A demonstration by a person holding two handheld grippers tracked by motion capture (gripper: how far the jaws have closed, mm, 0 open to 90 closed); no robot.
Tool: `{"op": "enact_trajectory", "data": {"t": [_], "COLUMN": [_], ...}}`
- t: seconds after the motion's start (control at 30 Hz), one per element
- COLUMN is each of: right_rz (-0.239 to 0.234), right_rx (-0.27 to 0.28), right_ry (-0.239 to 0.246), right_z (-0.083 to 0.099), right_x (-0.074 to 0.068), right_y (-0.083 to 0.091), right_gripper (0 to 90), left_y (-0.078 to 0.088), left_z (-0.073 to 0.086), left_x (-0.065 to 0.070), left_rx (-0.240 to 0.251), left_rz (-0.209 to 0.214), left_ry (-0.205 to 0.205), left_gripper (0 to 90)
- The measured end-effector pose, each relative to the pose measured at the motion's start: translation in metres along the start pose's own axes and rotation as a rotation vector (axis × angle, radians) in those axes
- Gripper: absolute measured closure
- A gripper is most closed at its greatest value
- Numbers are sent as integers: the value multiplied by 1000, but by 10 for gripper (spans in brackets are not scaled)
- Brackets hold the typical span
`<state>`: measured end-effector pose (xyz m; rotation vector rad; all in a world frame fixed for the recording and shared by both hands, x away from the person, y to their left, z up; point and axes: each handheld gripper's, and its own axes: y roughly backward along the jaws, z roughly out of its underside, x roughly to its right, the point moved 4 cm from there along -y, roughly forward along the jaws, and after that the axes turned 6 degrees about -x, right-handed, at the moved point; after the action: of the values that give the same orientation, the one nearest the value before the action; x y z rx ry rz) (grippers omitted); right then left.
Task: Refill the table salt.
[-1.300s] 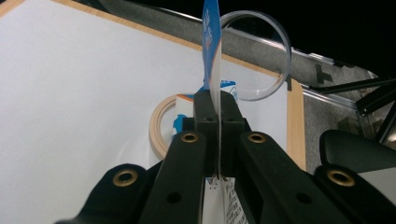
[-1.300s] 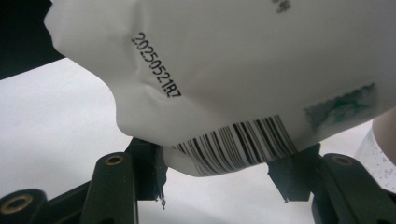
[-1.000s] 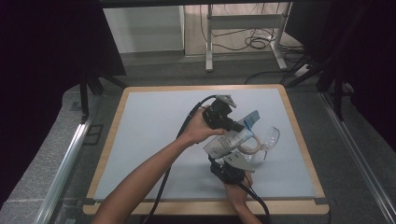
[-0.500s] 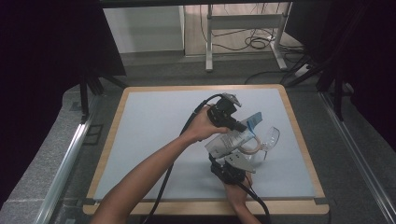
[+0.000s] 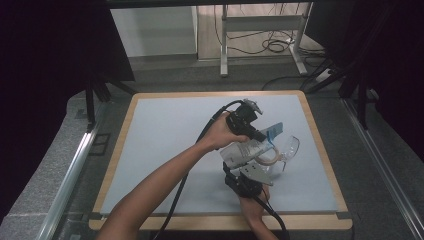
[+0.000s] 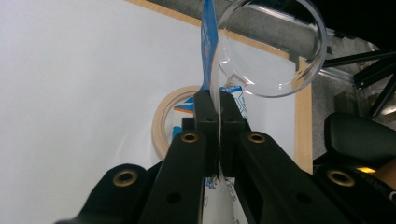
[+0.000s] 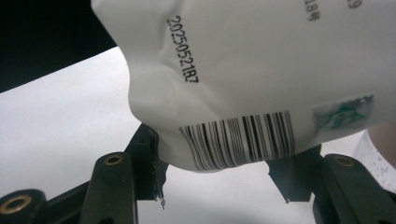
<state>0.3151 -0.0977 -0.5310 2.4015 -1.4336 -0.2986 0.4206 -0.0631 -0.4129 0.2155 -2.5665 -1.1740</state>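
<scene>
Right of mat centre: your left gripper [image 6: 218, 122] pinches pouch [image 5: 245, 150] top edge; right gripper [image 7: 219, 175] jaws spread around its bottom. Pouch thin, limp, slippery: hold by edges.

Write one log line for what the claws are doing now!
left claw: shut on bag | right claw: open around bag | beside: clear bowl, tape ring

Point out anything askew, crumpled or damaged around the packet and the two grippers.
The white packet is dented and creased near its barcode, hanging between the right gripper's spread fingers. The left gripper pinches its blue-printed edge. No tear or spill shows.
</scene>
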Motion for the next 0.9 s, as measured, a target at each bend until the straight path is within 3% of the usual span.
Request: {"op": "enact_trajectory", "data": {"t": [0.53,0.9], "right_rz": [-25,-30], "right_rx": [5,-5], "right_ry": [-60,-62], "right_z": [-11,-11], "right_x": [-1,-2], "right_y": [-3,-6], "right_gripper": [445,446], "left_y": [-3,-4], "left_z": [-9,-8], "left_x": [5,0], "left_rx": [-15,-27], "left_rz": [-6,-9], "left_ry": [-17,-9], "left_gripper": [900,900]}}
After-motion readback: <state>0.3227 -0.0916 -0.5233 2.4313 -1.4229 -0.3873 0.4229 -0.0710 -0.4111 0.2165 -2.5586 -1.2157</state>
